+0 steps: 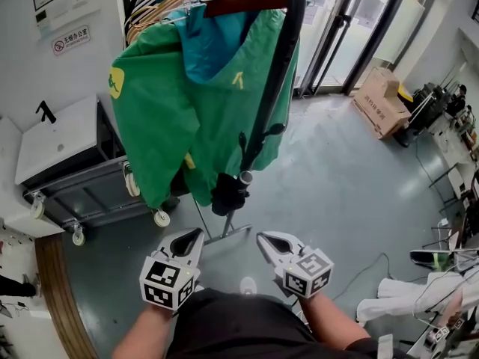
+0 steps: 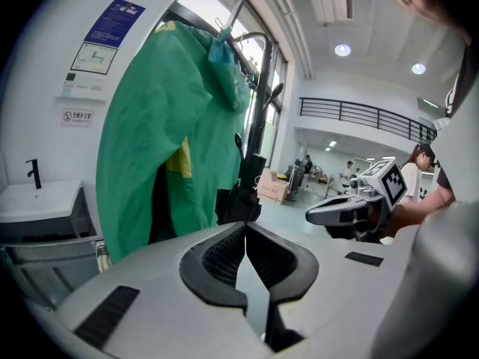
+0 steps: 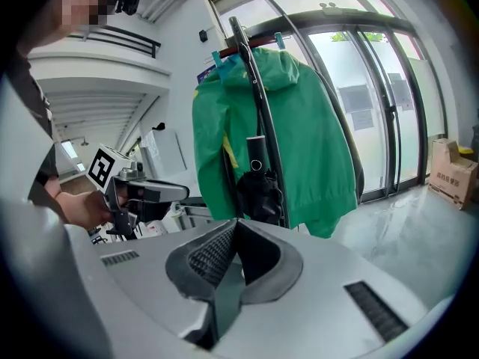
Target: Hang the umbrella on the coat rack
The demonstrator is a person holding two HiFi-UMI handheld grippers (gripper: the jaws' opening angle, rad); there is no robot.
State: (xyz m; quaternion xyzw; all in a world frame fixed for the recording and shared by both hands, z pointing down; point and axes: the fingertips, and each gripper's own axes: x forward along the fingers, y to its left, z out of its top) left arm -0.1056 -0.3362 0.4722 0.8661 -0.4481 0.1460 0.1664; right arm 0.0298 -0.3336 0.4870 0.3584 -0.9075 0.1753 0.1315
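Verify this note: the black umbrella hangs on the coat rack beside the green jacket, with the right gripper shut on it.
One thing is wrong. The right gripper is shut on nothing: the right gripper view shows its jaws together, empty and apart from the black umbrella. The umbrella does hang on the coat rack beside the green jacket.

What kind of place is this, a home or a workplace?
Probably the entrance hall of an office or lab building: tall glass doors, a coat rack holding a green jacket, and an upper-floor balcony railing over an open hall.
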